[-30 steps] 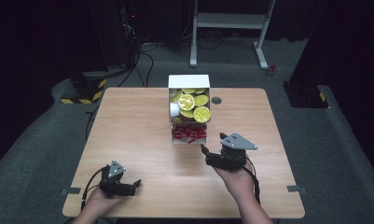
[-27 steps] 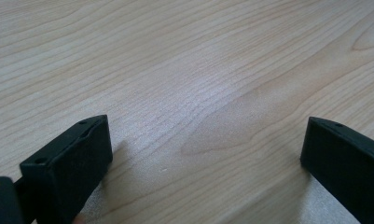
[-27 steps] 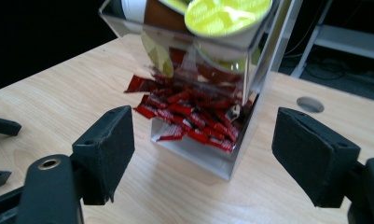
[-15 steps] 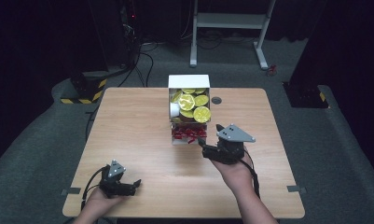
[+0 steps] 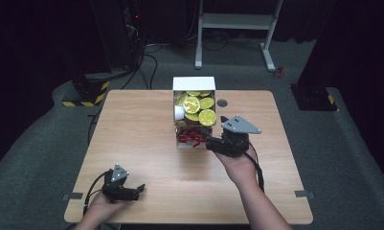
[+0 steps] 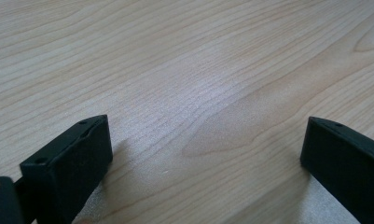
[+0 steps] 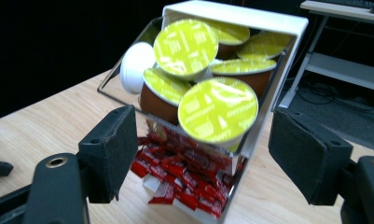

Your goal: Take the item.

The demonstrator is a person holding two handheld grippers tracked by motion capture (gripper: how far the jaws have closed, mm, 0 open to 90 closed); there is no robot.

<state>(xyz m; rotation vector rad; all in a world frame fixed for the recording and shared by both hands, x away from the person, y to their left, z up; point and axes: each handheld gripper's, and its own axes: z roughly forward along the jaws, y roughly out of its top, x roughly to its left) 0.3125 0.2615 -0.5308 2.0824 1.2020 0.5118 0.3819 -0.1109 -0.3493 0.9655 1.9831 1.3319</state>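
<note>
Left gripper (image 5: 138, 189): low at the near left corner of the table (image 5: 132, 124), held in the left hand (image 5: 101, 208); jaws spread wide with bare wood between them in the left gripper view; nothing held.
Dispenser (image 5: 194, 84): white box standing at the table's far middle, well apart from the left gripper and just beside the right one; its clear upper bin is tilted.
Pods (image 7: 218, 109): yellow-lidded brown cups piled in the upper bin; one white one (image 7: 136, 60) at the bin's left edge.
Sachets (image 7: 184, 179): red packets heaped in the lower tray, spilling toward the front.
Right gripper (image 7: 201, 154): right of the dispenser's front in the high view, pointed at it; jaws wide apart, one on each side of the nearest pod and the sachets in the right gripper view; holding nothing; whether a jaw touches the box I cannot tell.
</note>
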